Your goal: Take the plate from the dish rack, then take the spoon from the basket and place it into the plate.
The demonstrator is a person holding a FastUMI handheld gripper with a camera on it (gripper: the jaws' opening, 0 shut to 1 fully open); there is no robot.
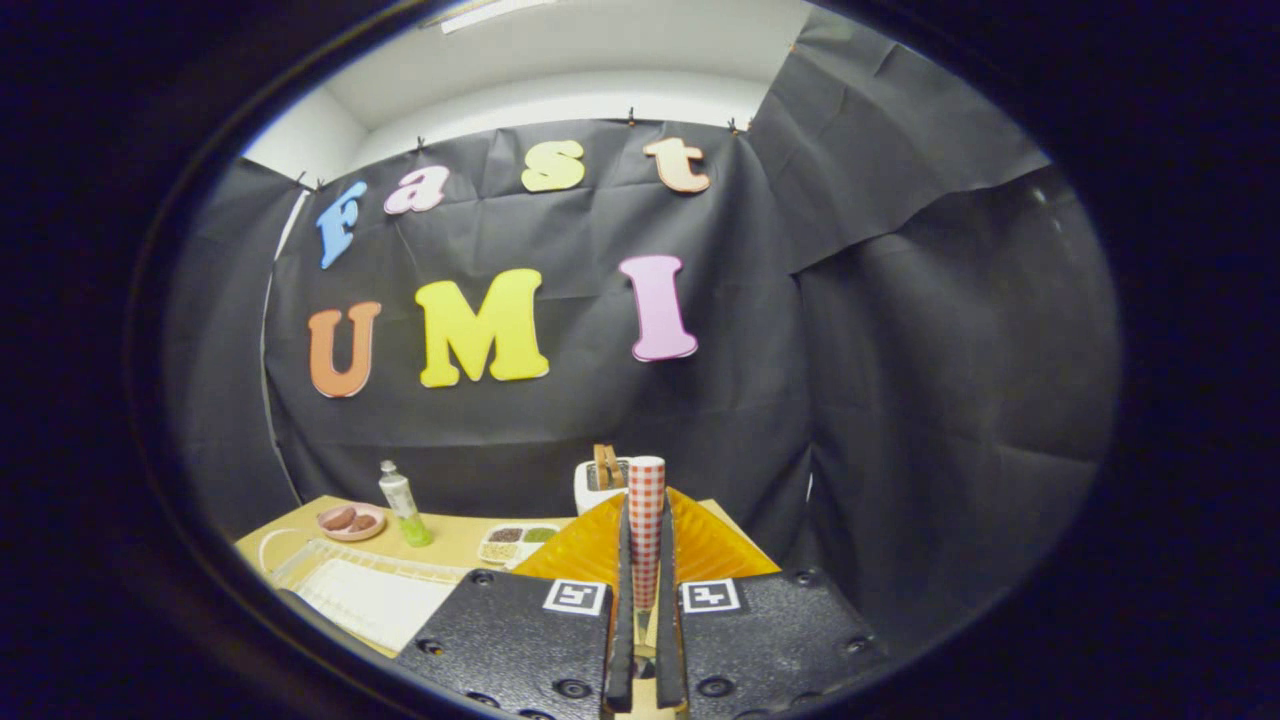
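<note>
Your gripper (645,560) is clamped on one checked-handled spoon (646,520); one orange plate (700,545), one toaster (600,480), one bottle (403,503) lie beyond.

Legible text: none could be read.
Coded markers (575,596): two black-and-white squares stood on the gripper (646,512), one per finger.
Fingers: were closed on the spoon (646,485).
</note>
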